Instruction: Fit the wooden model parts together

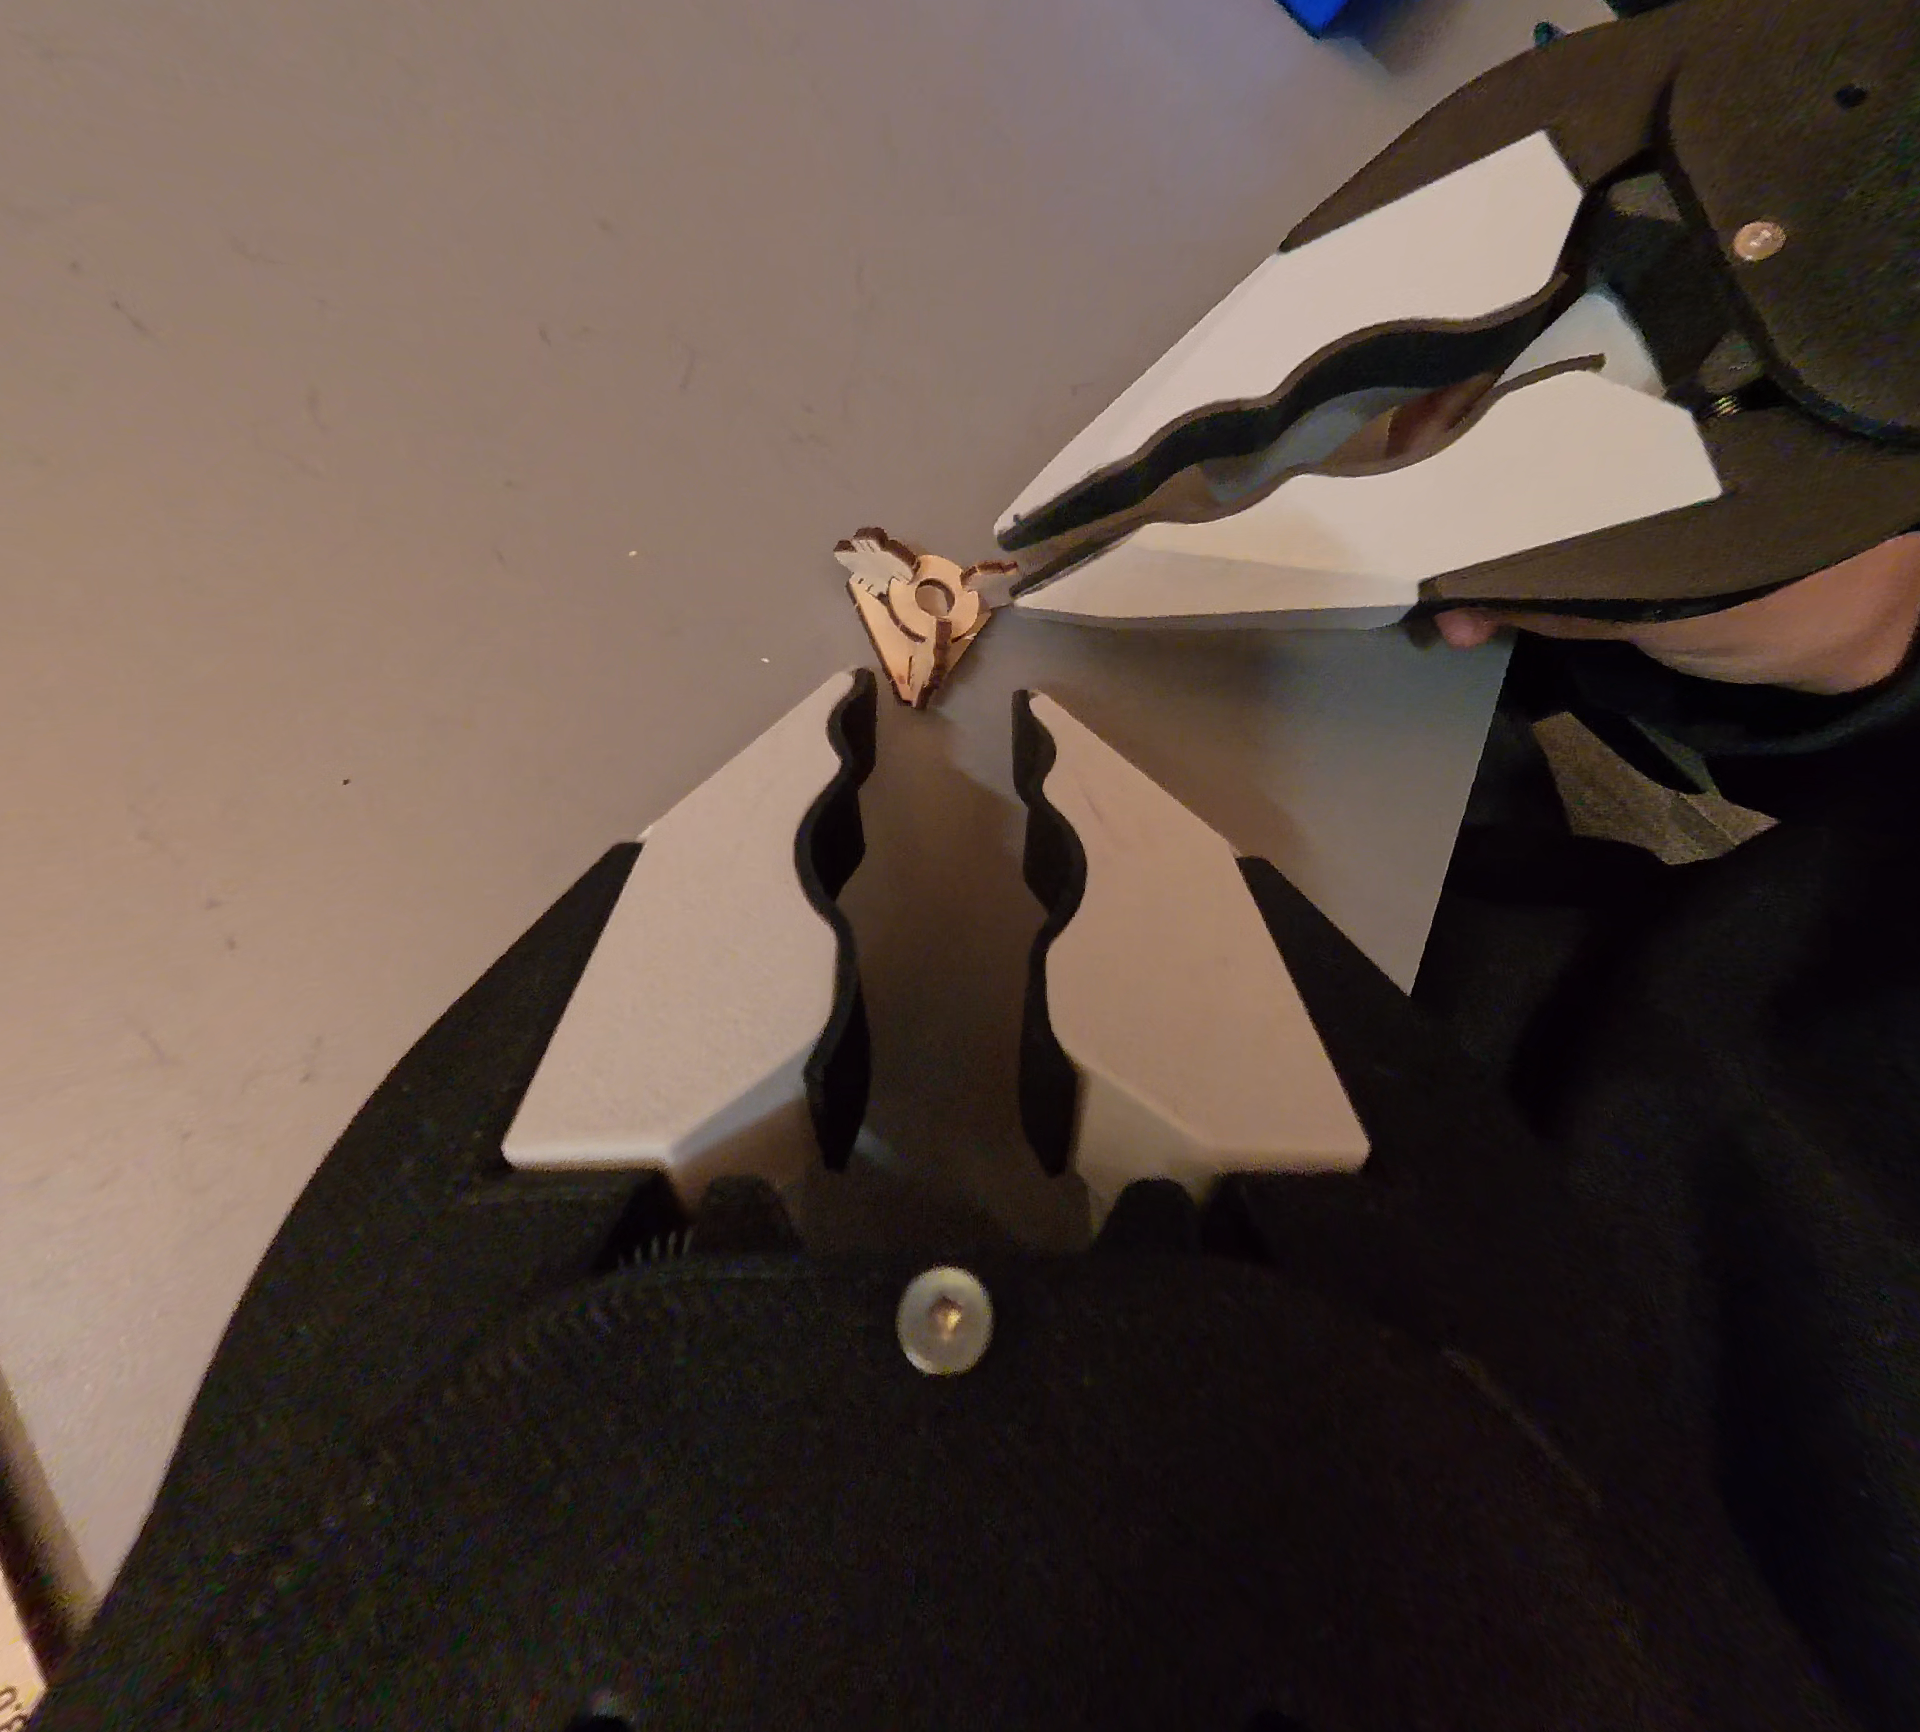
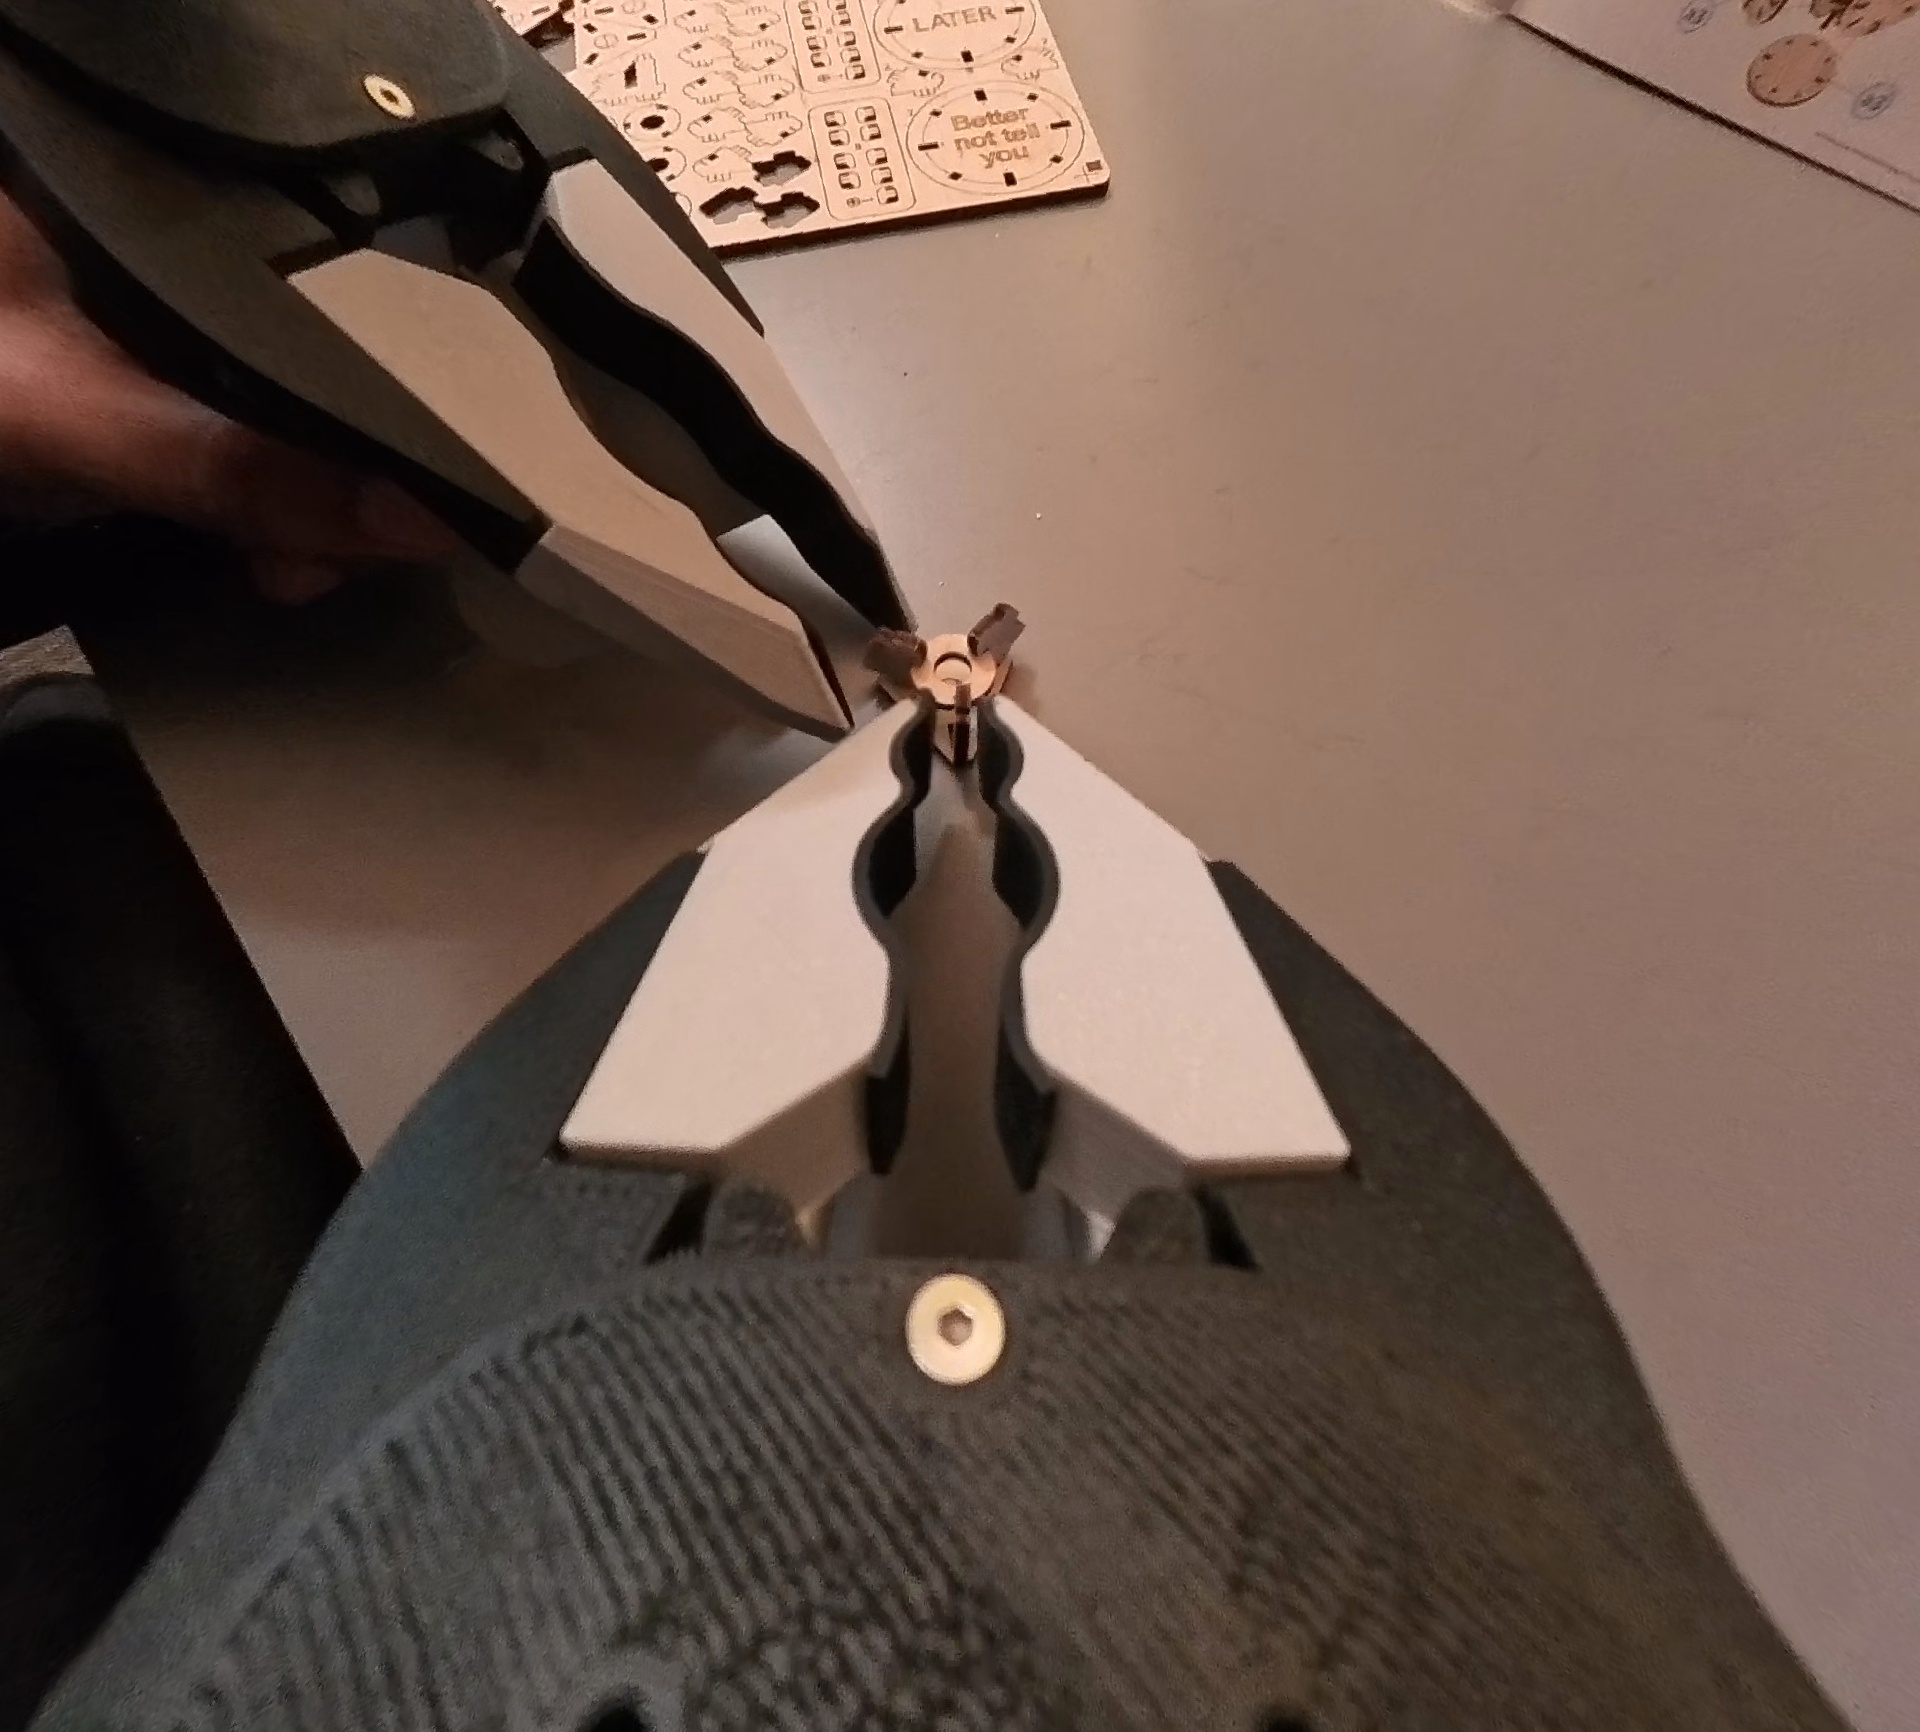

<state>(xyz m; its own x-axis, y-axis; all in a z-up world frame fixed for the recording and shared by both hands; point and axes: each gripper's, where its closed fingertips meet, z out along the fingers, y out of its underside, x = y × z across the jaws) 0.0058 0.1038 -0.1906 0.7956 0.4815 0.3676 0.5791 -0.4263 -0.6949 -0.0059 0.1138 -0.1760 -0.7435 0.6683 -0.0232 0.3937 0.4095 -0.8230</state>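
The right gripper [image 2: 951,732] pinches one thin prong of the small, light, fragile three-armed plywood assembly [image 1: 920,617] – the left gripper [image 1: 940,690], at its 6 o'clock, stands open.

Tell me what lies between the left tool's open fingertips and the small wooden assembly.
Only bare grey table, as the left wrist view shows. The left tool stands open just short of the wooden assembly, not touching it; the right tool reaches its far corner.
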